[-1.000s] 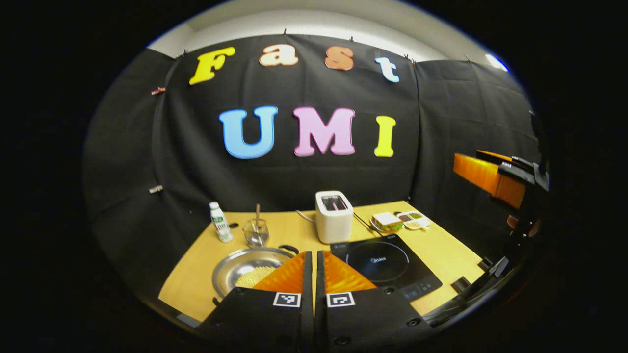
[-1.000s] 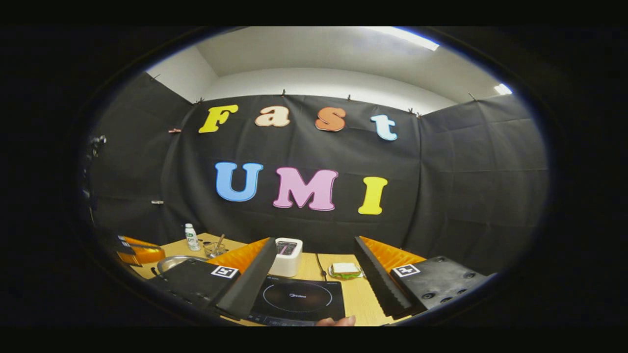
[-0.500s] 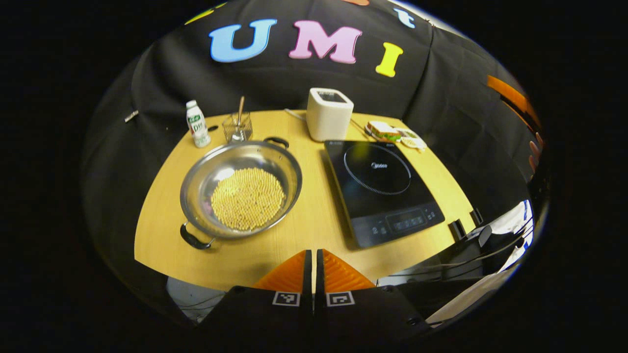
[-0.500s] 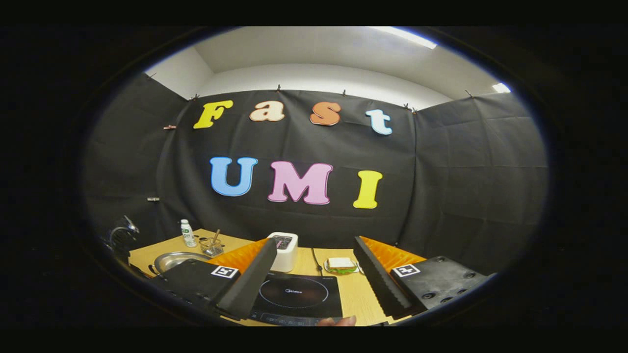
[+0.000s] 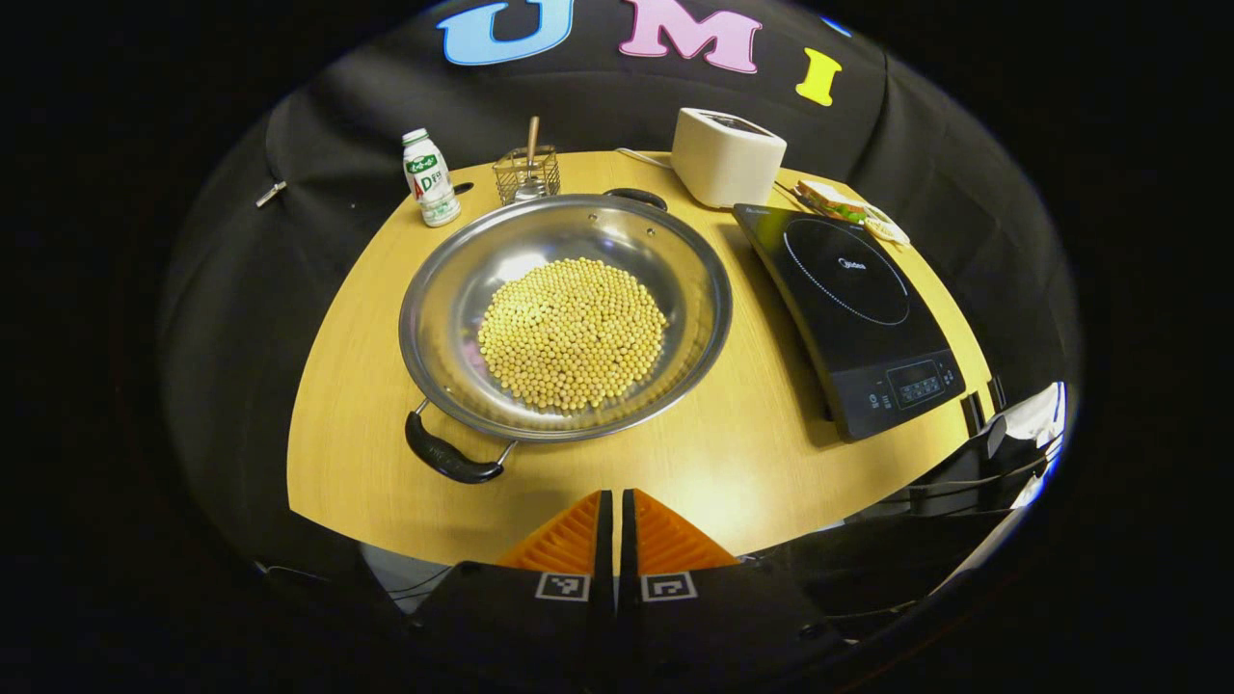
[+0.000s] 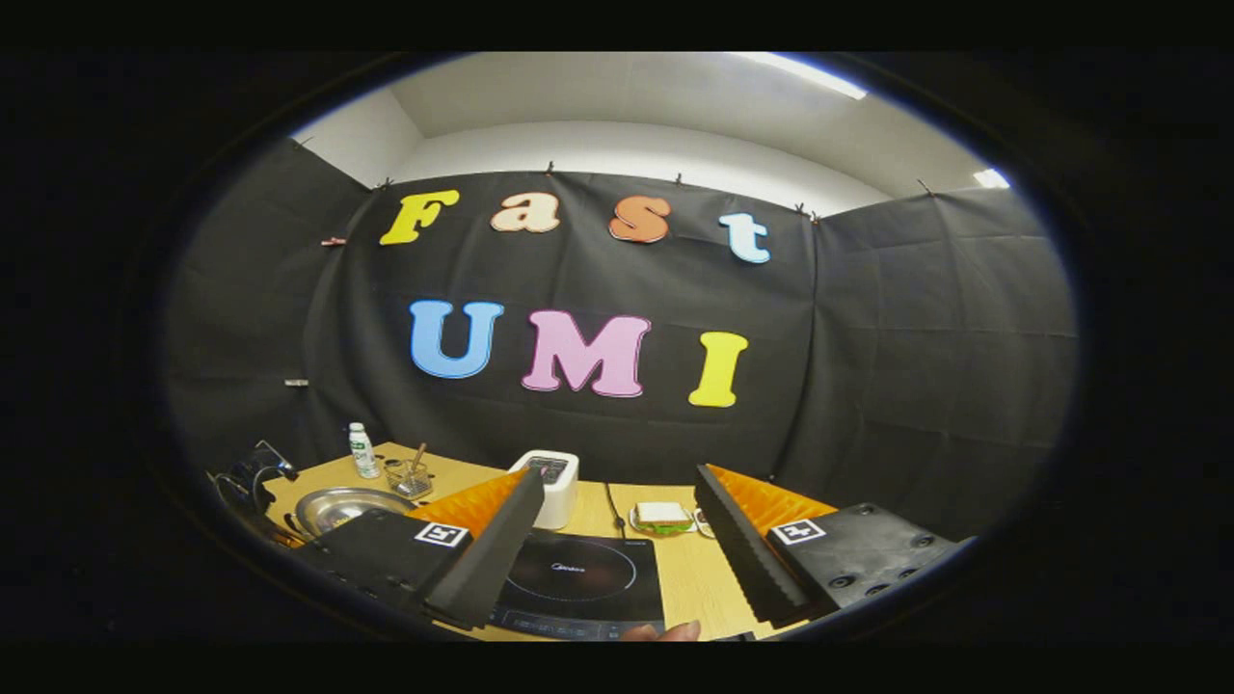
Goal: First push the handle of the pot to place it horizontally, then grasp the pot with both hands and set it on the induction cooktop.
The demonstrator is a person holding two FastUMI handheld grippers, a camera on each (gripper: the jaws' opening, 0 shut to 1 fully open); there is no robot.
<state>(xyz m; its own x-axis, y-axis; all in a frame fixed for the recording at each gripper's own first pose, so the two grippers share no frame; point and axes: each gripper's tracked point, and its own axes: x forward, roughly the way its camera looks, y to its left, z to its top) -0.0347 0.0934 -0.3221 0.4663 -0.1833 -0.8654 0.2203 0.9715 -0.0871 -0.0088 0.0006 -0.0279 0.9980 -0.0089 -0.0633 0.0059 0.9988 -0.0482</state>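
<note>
Left gripper view: left gripper (image 5: 614,511) hovering closed, empty, near pot (image 5: 565,313) on table (image 5: 347,463), beside induction cooktop (image 5: 848,308). Right gripper (image 6: 617,525) gaping, holding nothing. Pot likely rigid, slippery, heavy with beans (image 5: 572,331); gripping handle (image 5: 448,458) looking best.

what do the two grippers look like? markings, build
Left gripper: ribbed wedge-shaped fingers on black housings, each carrying a square black-and-white marker tag. Right gripper: same ribbed fingers with toothed edges, black plates with round screw holes, and a matching tag on each side.
</note>
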